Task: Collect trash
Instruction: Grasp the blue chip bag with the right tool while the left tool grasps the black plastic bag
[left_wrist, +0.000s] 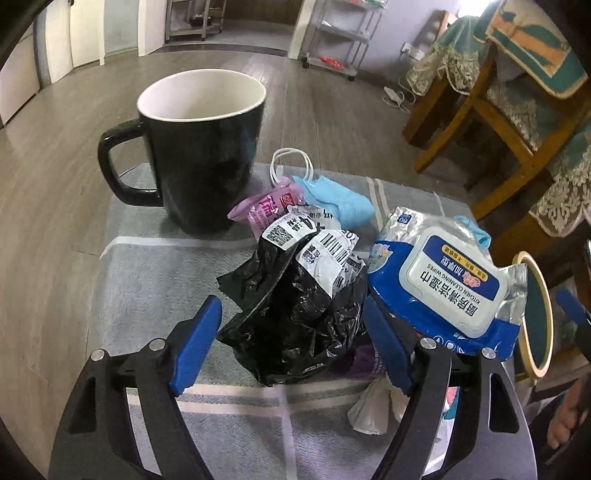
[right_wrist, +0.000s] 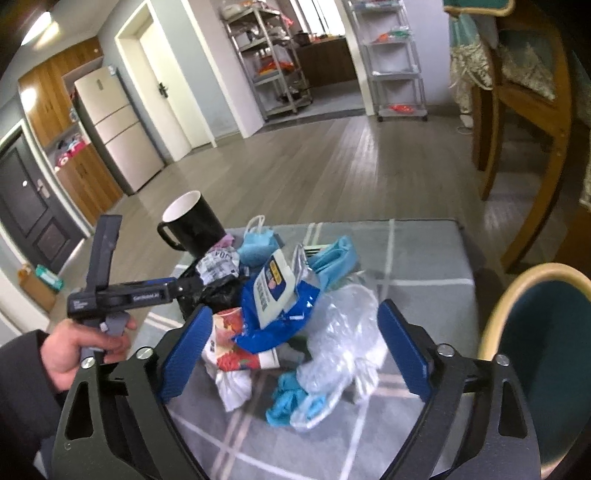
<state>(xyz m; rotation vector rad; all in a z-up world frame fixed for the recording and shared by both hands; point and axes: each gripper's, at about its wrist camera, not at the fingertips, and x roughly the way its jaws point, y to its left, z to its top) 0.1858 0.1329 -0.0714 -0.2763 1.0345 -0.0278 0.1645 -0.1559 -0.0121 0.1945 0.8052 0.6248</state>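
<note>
A heap of trash lies on a grey striped cloth. My left gripper is open, its blue pads on either side of a crumpled black plastic bag with white labels. Beside it lie a blue wet-wipes pack, a pink wrapper and a blue face mask. My right gripper is open around the near side of the heap: a clear plastic bag, a red-and-white wrapper, white tissue and blue gloves. The wipes pack sits in the middle.
A black mug with a white inside stands at the far left of the cloth, touching the heap. A round teal chair back is close on the right. Wooden chairs and metal shelves stand further off on the floor.
</note>
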